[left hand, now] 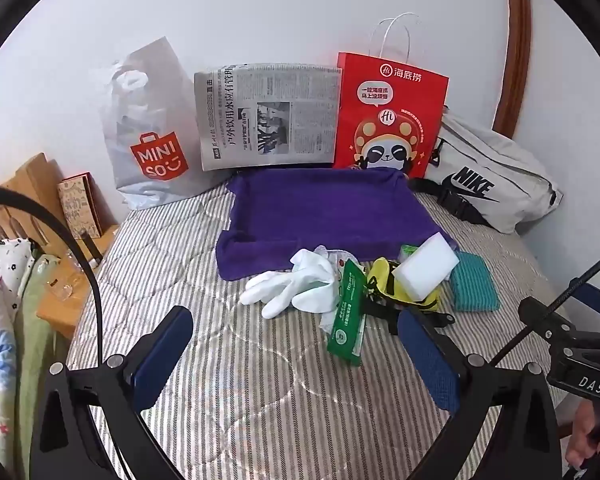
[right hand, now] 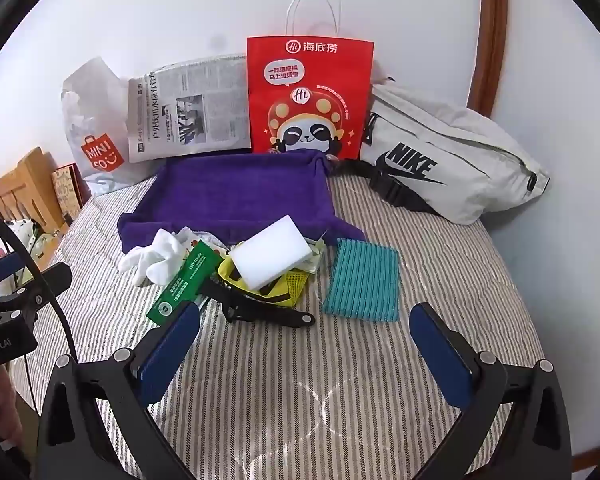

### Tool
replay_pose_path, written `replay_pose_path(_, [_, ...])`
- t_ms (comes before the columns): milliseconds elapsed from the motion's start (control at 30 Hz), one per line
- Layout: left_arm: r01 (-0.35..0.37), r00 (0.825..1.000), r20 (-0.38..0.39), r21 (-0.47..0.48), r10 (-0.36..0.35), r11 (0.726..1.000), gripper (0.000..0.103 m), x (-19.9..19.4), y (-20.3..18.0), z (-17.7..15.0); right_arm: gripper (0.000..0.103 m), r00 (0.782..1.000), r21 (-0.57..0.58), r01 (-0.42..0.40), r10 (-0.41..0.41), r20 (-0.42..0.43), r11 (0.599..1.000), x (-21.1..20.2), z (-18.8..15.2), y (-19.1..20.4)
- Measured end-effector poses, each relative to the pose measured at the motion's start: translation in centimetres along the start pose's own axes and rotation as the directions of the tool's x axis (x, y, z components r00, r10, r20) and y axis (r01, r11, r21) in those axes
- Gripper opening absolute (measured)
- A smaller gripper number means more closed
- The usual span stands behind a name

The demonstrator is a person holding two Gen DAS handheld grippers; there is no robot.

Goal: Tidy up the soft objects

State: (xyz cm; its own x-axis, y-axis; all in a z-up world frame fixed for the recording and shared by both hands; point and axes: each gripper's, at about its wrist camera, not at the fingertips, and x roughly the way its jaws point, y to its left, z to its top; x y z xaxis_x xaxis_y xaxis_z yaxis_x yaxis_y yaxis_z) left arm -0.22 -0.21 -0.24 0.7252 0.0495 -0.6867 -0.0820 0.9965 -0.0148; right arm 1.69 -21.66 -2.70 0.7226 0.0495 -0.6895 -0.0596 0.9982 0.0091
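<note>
From my seat, the white sponge (right hand: 274,252) hides most of the yellow mesh pouch (right hand: 294,282), and the green packet's (left hand: 346,312) small print stays unreadable.

Soft, even daylight is filling both fisheye views, casting only faint shadows on the white wall (left hand: 300,20). Edges are bowing strongly and darkening into black corners. Focus is staying fairly sharp, slightly smeared at the rim.

Striped quilted bed (right hand: 300,400) carried a purple towel (right hand: 236,192), white gloves (right hand: 156,258), green packet (right hand: 184,284), teal cloth (right hand: 362,280), and bags propped along the wall.
</note>
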Motion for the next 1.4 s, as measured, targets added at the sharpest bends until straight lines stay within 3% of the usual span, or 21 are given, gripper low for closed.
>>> replay_pose_path(1400, [-0.016, 1.0, -0.004, 0.021, 0.016, 1.0, 0.103, -0.57, -0.26, -0.4, 0.103, 1.0, -0.004, -0.012, 0.012, 0.016, 1.0, -0.99, -1.07, 0.69])
